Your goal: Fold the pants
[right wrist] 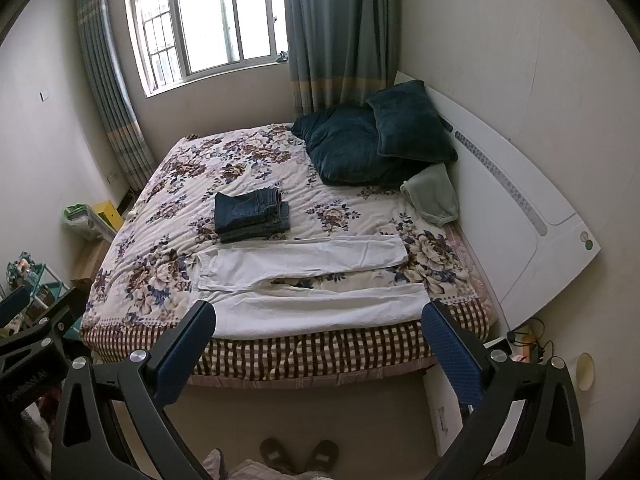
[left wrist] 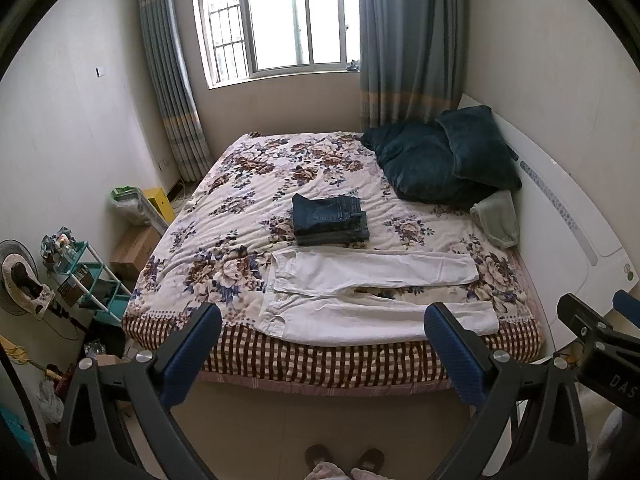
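White pants (left wrist: pixel 372 292) are lying flat and unfolded along the near edge of the bed (left wrist: pixel 320 356), legs spread apart and pointing toward the headboard side. No fold started on them, I'd say. Folded jeans (left wrist: pixel 330 220) are sitting just behind, likely already done. Left gripper (left wrist: pixel 322 354) and right gripper (right wrist: pixel 318 350) are hovering short of the bed, jaws wide apart, gripping nothing, touching nothing.

A pair of white pants (left wrist: pixel 372 292) (right wrist: pixel 308 280) was laid flat along the near edge of the bed — waistband to the left, both legs stretched rightward and parted by a narrow gap. The near leg was set close to the mattress edge; its fabric was faintly creased.
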The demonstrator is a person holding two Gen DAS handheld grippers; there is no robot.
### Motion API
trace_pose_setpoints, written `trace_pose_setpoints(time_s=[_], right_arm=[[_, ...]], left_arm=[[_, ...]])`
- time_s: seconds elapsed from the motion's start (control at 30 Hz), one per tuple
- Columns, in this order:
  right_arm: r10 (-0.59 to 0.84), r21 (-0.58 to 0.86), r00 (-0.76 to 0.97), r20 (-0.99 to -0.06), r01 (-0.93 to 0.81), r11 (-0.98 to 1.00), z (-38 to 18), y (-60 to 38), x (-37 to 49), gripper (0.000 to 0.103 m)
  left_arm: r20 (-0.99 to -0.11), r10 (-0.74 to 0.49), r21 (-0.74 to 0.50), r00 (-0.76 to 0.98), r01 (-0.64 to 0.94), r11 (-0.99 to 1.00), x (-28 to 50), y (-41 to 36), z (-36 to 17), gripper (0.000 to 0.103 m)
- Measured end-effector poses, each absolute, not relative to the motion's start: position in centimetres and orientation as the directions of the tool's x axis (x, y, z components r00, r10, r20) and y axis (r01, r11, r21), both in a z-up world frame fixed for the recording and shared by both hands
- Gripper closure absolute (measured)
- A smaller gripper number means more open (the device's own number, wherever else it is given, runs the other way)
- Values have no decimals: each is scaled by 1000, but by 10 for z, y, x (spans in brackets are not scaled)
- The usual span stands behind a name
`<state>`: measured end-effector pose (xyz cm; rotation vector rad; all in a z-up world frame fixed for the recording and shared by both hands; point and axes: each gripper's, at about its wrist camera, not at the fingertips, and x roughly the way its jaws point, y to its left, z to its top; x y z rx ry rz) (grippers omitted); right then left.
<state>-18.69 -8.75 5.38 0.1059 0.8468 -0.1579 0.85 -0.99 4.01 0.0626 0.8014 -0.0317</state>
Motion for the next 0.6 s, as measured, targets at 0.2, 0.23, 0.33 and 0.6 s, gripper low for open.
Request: trace_pose_setpoints(time_s=[0.2,0.23,0.33,0.6], right_arm=[[-84,45,647,-758,181,983,53,-90,-185,0],[-81,47,644,-761,180,983,51,-90,-184,0],[-77,52,638,-766,182,982,44,-96,-175,0],[-51,75,582,-811,190,979,-10,-119,-132,0]], left_arm=[[-719,-7,39,695,50,998,7,-7,40,0],[-718,-6,40,696,50,998,7,-7,38,0],[-723,4,42,691,38,998,10,-5,37,0],[-750,88,69,655,-54,996,41,-9,1,0]])
